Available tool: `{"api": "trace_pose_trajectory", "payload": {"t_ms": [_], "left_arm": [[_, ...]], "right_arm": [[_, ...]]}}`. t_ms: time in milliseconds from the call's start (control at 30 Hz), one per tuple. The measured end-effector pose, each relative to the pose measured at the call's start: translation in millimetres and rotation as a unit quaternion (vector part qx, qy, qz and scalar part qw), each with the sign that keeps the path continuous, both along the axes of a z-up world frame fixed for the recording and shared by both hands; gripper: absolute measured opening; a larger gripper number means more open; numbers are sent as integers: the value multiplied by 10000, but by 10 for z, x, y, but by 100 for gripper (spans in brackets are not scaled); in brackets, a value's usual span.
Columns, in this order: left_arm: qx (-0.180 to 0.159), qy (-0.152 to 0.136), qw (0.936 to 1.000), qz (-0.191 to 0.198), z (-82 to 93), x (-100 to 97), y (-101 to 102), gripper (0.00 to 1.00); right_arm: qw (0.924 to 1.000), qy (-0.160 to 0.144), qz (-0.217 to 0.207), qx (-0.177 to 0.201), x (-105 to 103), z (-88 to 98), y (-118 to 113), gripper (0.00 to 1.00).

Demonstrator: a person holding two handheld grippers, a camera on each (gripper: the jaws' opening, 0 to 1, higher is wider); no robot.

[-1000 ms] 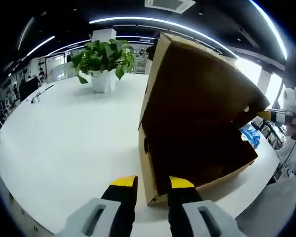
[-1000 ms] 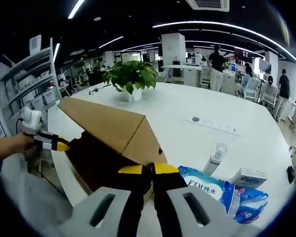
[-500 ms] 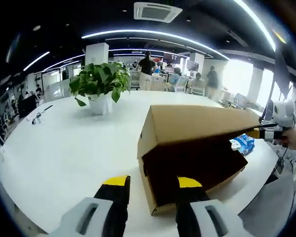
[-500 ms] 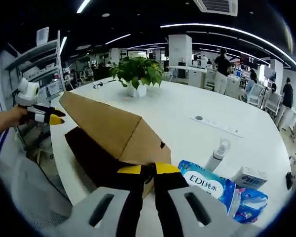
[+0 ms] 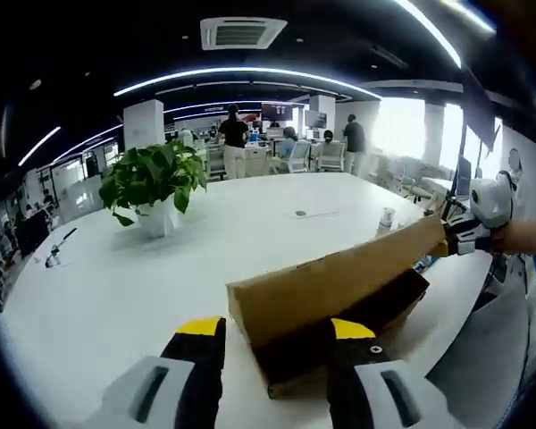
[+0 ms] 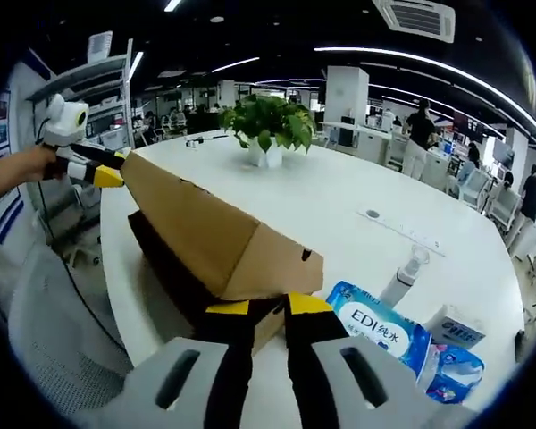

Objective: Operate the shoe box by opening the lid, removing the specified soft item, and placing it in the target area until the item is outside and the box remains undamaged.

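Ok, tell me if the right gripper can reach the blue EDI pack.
Probably yes: the blue EDI pack lies on the table right beside the right gripper, nothing between. But it seems clamped on the box lid, so release first.

A: Left claw [image 5: 271,335] status?

B: Jaws parted, yellow tips up from the bottom of the left gripper view. In the right gripper view the left claw [image 6: 110,167] comes in from the upper left, held by a hand [image 6: 37,165], tips pinched together.

A: Right claw [image 6: 265,309]?

B: Jaws nearly together in its own view. In the left gripper view it sits at the far right [image 5: 445,243], hand [image 5: 523,236] behind it.
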State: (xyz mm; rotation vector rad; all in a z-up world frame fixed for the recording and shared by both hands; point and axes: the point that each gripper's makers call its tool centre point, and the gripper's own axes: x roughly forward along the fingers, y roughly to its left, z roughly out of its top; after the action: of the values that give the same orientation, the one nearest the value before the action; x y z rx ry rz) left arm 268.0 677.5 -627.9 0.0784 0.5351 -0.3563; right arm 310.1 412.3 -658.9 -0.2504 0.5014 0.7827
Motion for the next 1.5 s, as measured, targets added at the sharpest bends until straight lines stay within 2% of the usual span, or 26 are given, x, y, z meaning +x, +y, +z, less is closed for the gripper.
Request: {"api": "trace_pose_trajectory", "payload": {"t_ms": [167, 433, 567, 667, 967, 1233, 1500], "left_arm": [[38, 95, 9999, -122, -102, -26, -49, 47], [-12, 206, 9997, -123, -195, -48, -59, 47], [-51, 245, 9996, -90, -245, -47, -58, 49], [-17, 279, 9995, -111, -284, -51, -61, 49], [-75, 390, 9992, -106, -283, -134, -164, 50], [-104, 441, 9989, -89, -322, -149, -179, 50], [-165, 544, 9984, -58, -458, -145, -177, 50]], "right_arm": [[9997, 80, 163, 132, -67, -37, 23, 17], [9988, 124, 482, 36, -162, -119, 58, 22], [9981, 163, 588, -36, -200, -167, 81, 22], [9972, 220, 716, -37, -247, -187, 112, 27], [9950, 346, 932, -69, -346, -253, 146, 34], [9948, 704, 694, 250, -374, -287, 154, 36], [9955, 765, 545, 104, -376, -401, 145, 34]]}}
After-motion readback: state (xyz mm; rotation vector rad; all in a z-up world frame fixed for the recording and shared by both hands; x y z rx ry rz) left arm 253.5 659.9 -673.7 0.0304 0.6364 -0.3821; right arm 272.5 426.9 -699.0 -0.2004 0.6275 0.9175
